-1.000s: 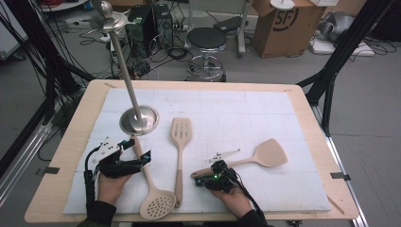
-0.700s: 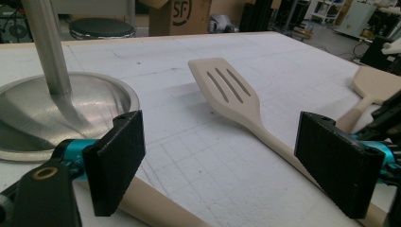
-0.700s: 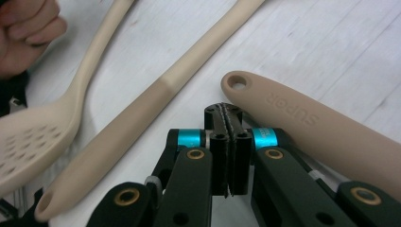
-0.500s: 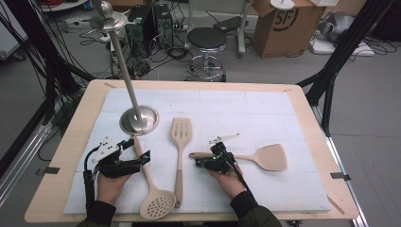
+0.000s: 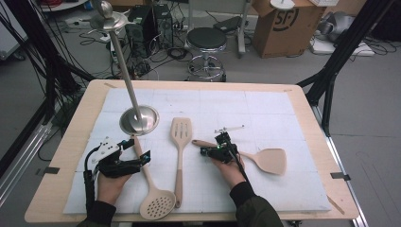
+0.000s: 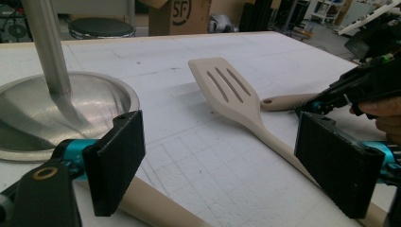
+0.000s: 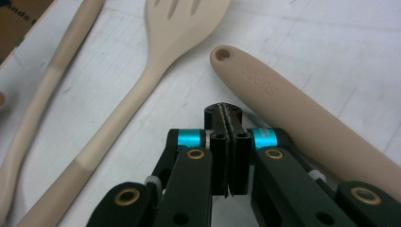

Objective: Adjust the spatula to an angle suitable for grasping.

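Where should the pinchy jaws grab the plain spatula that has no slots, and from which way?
Best on the solid spatula, I think, is its handle: long, rounded and narrow, lying flat on the white mat, so the jaws can straddle it from straight above. The wide blade lies too flat to pinch. The right gripper rests beside that handle with its jaws shut on nothing, so it would need to open first.

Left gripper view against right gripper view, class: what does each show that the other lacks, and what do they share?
Left: the shiny steel domed stand base and a black stool. Right: raised lettering on the solid beige spatula's handle, beside the shut right gripper. Shared: the beige slotted spatula on white matting.
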A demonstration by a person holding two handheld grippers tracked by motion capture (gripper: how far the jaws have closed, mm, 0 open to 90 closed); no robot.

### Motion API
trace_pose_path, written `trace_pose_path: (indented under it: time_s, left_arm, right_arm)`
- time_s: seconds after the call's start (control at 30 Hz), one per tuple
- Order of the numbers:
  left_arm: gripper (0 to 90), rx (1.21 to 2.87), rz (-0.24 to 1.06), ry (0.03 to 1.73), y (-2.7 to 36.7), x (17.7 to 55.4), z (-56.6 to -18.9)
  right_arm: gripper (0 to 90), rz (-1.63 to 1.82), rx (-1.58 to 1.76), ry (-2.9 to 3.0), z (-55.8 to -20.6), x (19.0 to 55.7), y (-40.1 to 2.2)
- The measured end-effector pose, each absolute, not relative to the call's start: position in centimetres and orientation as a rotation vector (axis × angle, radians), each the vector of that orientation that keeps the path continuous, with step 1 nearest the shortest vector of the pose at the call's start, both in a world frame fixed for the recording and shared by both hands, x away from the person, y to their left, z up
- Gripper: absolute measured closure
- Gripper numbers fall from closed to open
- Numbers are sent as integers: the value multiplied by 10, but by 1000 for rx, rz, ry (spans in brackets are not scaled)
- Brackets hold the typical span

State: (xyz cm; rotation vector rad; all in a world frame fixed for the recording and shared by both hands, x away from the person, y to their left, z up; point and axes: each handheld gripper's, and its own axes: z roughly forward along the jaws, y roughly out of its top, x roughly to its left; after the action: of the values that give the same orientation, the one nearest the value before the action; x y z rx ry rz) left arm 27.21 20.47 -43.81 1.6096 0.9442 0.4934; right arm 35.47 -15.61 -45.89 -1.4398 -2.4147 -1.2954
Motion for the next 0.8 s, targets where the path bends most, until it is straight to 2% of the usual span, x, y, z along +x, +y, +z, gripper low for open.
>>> trace_pose_path:
  time_s: [0.47, 0.73, 0.77, 0.8]
  left_arm:
    - [177, 1600, 496, 960, 211, 270, -439]
    - [176, 1600, 496, 961, 211, 270, -439]
    - [177, 1600, 493, 960, 211, 270, -439]
    - [177, 1600, 494, 960, 211, 270, -439]
  right_arm:
    - [898, -1337, -1655, -2344, -459, 387, -174]
    - [889, -1337, -1700, -2300, -459, 388, -181]
    - [805, -1336, -1663, -2299, -457, 385, -182]
    - [770, -1354, -1639, -2296, -456, 384, -184]
